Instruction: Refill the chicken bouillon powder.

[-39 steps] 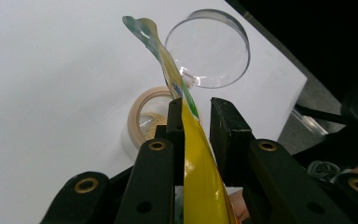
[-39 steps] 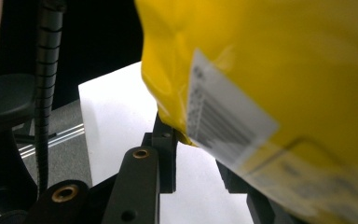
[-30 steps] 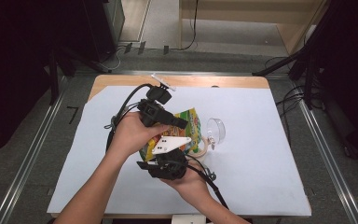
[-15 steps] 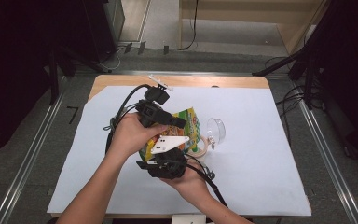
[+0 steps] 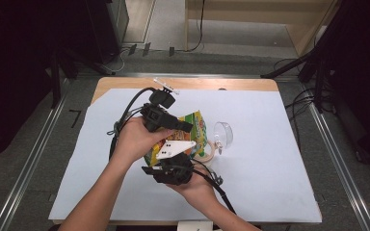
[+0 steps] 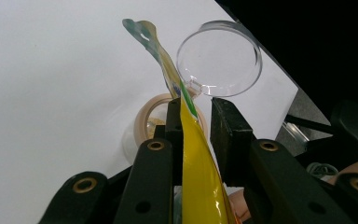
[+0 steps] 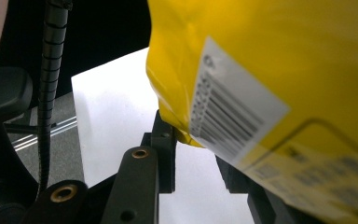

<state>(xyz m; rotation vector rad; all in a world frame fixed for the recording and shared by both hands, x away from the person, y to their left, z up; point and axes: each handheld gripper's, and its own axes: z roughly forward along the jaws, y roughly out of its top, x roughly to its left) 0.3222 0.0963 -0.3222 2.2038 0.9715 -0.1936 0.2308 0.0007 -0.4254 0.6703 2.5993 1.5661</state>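
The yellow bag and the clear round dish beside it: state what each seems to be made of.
Yellow bag: probably thin plastic film with a glossy finish; it creases softly, carries highlights, and has a printed barcode label. Its sealed top edge is flat and wavy in the left gripper view.

Clear round dish: clear rigid plastic or possibly glass; see-through, with a bright rim and sharp glints. The pictures leave open which.
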